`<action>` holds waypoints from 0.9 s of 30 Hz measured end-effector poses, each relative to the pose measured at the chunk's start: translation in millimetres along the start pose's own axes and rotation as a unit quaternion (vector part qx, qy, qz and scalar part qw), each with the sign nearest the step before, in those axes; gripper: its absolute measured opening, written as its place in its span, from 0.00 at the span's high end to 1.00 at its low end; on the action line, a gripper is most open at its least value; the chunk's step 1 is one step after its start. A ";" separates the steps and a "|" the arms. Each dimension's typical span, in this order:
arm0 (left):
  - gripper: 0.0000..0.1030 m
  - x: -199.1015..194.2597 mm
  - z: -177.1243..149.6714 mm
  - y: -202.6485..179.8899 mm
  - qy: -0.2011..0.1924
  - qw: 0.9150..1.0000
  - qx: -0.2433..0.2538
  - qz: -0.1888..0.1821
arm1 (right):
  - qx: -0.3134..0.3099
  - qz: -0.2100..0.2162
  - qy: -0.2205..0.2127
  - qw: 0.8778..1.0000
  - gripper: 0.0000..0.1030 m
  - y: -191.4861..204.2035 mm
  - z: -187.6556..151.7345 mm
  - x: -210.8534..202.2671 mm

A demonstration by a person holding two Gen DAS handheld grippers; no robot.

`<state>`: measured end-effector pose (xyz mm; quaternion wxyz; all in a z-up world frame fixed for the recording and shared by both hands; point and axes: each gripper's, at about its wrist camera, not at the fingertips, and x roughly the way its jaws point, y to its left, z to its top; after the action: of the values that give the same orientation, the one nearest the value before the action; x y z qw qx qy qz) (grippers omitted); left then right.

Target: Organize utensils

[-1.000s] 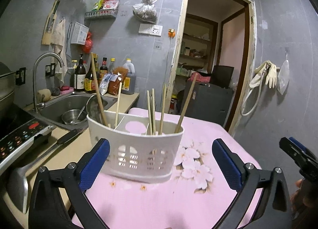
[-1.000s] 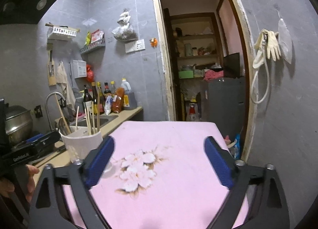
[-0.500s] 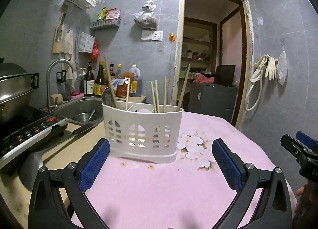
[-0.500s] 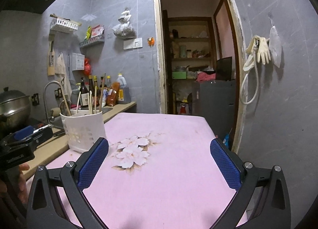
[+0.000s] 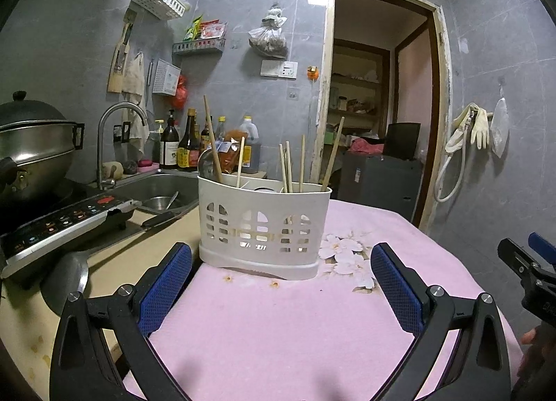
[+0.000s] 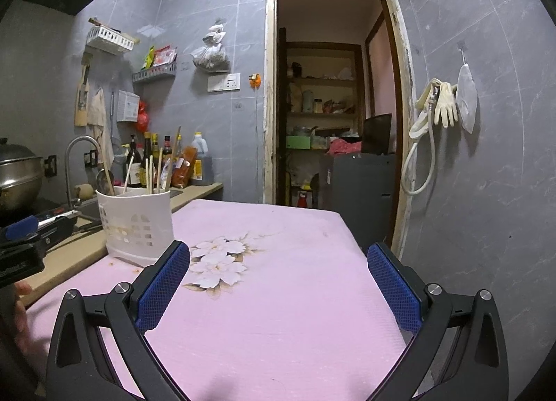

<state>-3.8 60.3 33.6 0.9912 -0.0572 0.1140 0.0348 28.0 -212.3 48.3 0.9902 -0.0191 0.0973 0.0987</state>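
The left tool (image 5: 280, 288) hangs low over the near part of the pink bench (image 5: 295, 324), its blue-padded fingers (image 5: 164, 291) spread wide with nothing between them; the right tool (image 6: 278, 284) is likewise wide open and empty, over the bench's middle, and its tip shows at the right margin of the left view. The white caddy (image 5: 264, 230) stands upright at the left edge of the bench, towards the far left corner, just beyond the left tool's fingertips and not touching them; in the right view it sits ahead and to the left of the right tool's left finger, apart from it. The caddy's front wall has arched and square cut-outs, and a partition divides it inside. Chopsticks (image 5: 301, 168) stand in it, some nearly upright near the middle, one leaning right at the right end, one long one leaning left at the left end beside a metal ladle bowl (image 5: 207, 166) that rises above the rim; which compartment each stick sits in I cannot tell. A printed white flower (image 5: 342, 256) lies on the bench cloth just right of the caddy. Past the bench's left edge runs a beige counter (image 5: 139, 255) with a sink (image 5: 160, 189), a tap (image 5: 116, 143), bottles (image 5: 187, 143) at the wall, a cooker (image 5: 66, 223) with a pot (image 5: 34, 150) on it, and a steel ladle (image 5: 64, 281) lying flat at the near end
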 end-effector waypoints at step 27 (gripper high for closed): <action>0.02 0.8 -1.3 3.5 0.010 1.000 -0.005 -0.002 | 0.001 0.004 0.001 1.000 0.00 2.6 0.9 -1.8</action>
<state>-3.6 63.6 31.8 0.9898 -0.0632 0.1239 0.0324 25.9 -210.1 49.5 0.9896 -0.0174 0.0989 0.1025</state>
